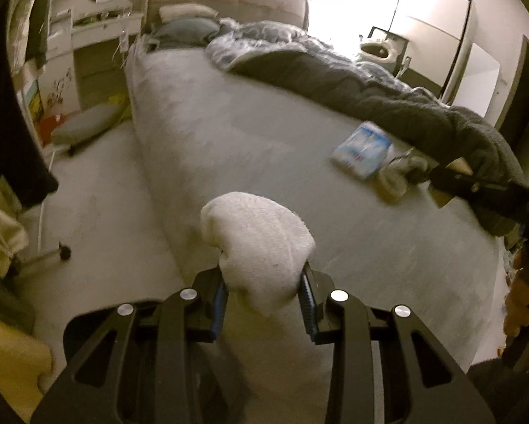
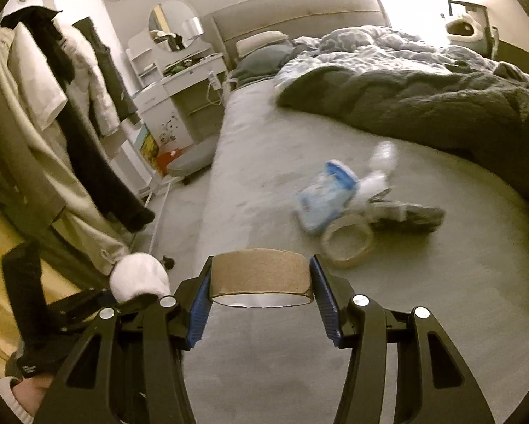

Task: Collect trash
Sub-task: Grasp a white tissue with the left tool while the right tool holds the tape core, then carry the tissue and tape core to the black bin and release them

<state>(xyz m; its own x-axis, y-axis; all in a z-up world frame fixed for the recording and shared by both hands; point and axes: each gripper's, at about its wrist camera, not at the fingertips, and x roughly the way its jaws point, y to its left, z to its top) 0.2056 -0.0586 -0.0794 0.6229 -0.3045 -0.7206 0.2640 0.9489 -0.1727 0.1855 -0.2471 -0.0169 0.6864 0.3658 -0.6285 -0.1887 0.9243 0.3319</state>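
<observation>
the bed [image 2: 264, 183] still carries a small heap of trash: a blue-and-white soft pack [image 2: 323, 199], light and crinkly, best pinched at an edge, touching a clear tape ring [image 2: 347, 238] that is stiff and wants a grip across its rim. the right gripper [image 2: 261, 277] has its fingers closed on a brown cardboard tape core [image 2: 261, 272], rigid, light, held across its width. the left gripper [image 1: 262, 284] squeezes a soft white wad [image 1: 257, 243] that gives under the pads.

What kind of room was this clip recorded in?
A bedroom, fairly clearly: a large bed with a rumpled duvet and pillows, a dressing table with an oval mirror beside it, and clothes hanging on a rack.
</observation>
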